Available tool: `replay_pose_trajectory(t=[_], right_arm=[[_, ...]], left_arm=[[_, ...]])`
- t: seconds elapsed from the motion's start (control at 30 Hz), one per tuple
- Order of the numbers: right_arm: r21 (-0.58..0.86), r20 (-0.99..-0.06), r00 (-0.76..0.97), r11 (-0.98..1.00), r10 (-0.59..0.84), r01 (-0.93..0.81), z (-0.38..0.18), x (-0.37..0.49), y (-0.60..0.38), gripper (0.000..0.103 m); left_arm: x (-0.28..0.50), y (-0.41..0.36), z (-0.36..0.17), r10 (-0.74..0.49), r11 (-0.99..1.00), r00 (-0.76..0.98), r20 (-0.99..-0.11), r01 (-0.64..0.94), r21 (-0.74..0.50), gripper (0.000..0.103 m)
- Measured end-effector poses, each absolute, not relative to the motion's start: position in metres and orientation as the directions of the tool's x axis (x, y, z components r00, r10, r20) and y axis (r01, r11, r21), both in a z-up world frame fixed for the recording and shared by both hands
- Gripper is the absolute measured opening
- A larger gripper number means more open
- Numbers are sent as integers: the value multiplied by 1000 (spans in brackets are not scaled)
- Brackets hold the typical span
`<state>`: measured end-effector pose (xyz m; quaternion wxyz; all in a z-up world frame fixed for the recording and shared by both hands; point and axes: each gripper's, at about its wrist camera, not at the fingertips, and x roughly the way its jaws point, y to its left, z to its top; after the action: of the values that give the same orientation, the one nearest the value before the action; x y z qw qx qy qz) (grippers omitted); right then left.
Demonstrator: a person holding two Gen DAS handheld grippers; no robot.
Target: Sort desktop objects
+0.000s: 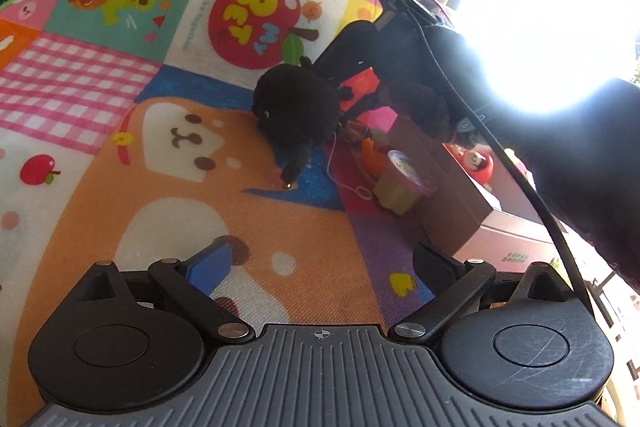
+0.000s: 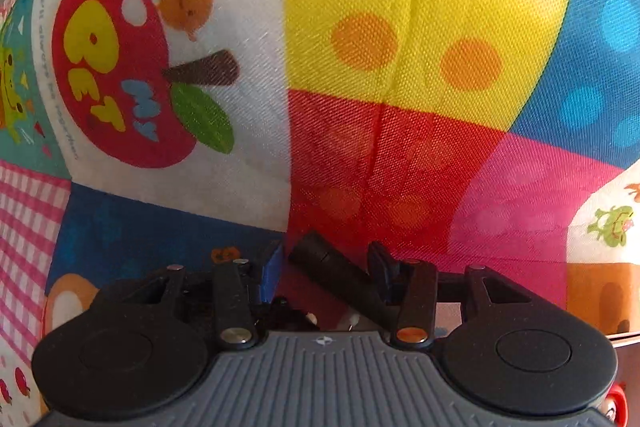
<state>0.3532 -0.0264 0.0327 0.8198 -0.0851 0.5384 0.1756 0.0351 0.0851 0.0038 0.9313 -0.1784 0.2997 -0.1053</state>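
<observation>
Now carry level toward pink box [image 1: 472, 203]: right gripper [image 2: 326, 259] clamped on black plush toy [image 1: 296, 107], seemingly by one limb; left gripper [image 1: 320, 263] spread, empty.

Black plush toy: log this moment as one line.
left gripper: open, empty | right gripper: fingers around black plush toy, grip unclear | cup: on mat

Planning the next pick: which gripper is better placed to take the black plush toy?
Right. The right gripper sits against the black plush toy; the left gripper hangs open, apart from it.
</observation>
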Motion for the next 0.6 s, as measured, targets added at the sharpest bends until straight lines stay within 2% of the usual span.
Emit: replay_pose_trajectory(t=[0.23,0.33,0.47,0.53,0.6], right_arm=[[121,-912,284,855,297,-505,49,291,-40,36],[166,-925,199,817,323,-553,48,262,-40,27],[259,-919,77,739,387,-622,54,218,-44,26],[284,-896,90,718,435,-635,67,197,-55,26],[232,-856,207,708,475,-667,89,171,-72,27]], left_arm=[[35,80,5,-314,918,794,-521,113,-380,100],[34,77,5,-314,921,792,-524,121,-370,100],[31,71,6,-327,926,782,-531,154,-344,100],[27,68,6,-337,927,776,-534,175,-331,101],[24,66,6,-344,928,770,-538,189,-321,101]])
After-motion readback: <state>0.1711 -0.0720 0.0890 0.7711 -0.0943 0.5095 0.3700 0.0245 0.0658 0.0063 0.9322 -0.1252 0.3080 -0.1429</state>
